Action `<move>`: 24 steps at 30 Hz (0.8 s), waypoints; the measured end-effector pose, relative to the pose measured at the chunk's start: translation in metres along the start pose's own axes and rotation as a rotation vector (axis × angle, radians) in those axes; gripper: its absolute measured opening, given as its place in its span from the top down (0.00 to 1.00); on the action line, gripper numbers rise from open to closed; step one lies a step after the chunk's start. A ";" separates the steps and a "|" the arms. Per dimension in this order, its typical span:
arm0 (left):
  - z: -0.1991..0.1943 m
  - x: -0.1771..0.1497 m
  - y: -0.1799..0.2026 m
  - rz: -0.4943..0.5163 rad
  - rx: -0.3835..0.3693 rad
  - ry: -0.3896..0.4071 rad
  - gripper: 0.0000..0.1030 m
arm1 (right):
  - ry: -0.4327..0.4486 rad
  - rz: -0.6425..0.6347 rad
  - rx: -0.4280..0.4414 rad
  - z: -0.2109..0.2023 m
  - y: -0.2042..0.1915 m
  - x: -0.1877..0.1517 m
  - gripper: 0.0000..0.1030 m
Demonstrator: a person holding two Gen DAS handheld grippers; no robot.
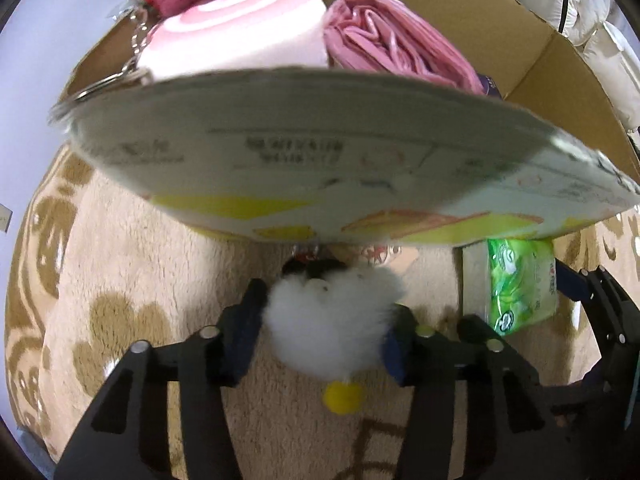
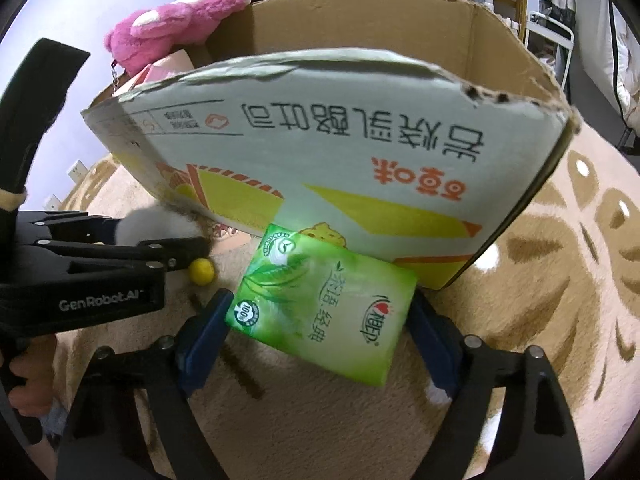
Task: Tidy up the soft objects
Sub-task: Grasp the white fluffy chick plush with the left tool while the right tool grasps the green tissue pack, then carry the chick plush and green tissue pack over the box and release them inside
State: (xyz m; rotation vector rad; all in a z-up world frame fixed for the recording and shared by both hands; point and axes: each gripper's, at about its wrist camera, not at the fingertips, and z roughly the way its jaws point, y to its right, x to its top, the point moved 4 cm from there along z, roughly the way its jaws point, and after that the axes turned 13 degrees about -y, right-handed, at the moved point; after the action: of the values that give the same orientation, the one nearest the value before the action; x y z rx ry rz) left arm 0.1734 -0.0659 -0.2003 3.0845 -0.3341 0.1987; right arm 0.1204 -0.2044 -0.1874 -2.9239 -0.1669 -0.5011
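Note:
My left gripper [image 1: 324, 320] is shut on a white fluffy toy [image 1: 332, 320] with a yellow pom-pom [image 1: 342, 398], held just below the near wall of the cardboard box [image 1: 320, 140]. My right gripper [image 2: 320, 320] is shut on a green tissue pack [image 2: 324, 312], held in front of the box's printed side [image 2: 340, 152]. The left gripper [image 2: 120, 264] shows in the right wrist view, to the left of the pack. Inside the box lie a pink-and-white rolled plush [image 1: 240, 36], a folded pink cloth [image 1: 392, 44] and a magenta plush toy [image 2: 176, 20].
The box stands on a beige rug with brown patterns [image 2: 560, 280]. A metal keychain [image 1: 132, 56] hangs over the box's left rim. The green pack [image 1: 520, 280] shows at the right of the left wrist view. Shelves and furniture stand behind the box.

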 end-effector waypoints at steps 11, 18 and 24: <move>-0.009 -0.023 -0.005 -0.013 0.027 -0.004 0.71 | 0.036 0.034 0.005 -0.021 -0.009 -0.007 0.14; -0.036 -0.038 -0.021 -0.037 0.021 0.060 0.71 | 0.091 0.020 0.002 -0.040 -0.005 -0.010 0.14; -0.077 -0.050 -0.029 -0.042 0.042 0.155 0.71 | 0.155 0.000 -0.008 -0.069 -0.007 -0.014 0.14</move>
State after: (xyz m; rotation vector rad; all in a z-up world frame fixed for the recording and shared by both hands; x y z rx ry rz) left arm 0.1218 -0.0235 -0.1306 3.0881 -0.2620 0.4459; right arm 0.0839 -0.2118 -0.1273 -2.8768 -0.1454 -0.7265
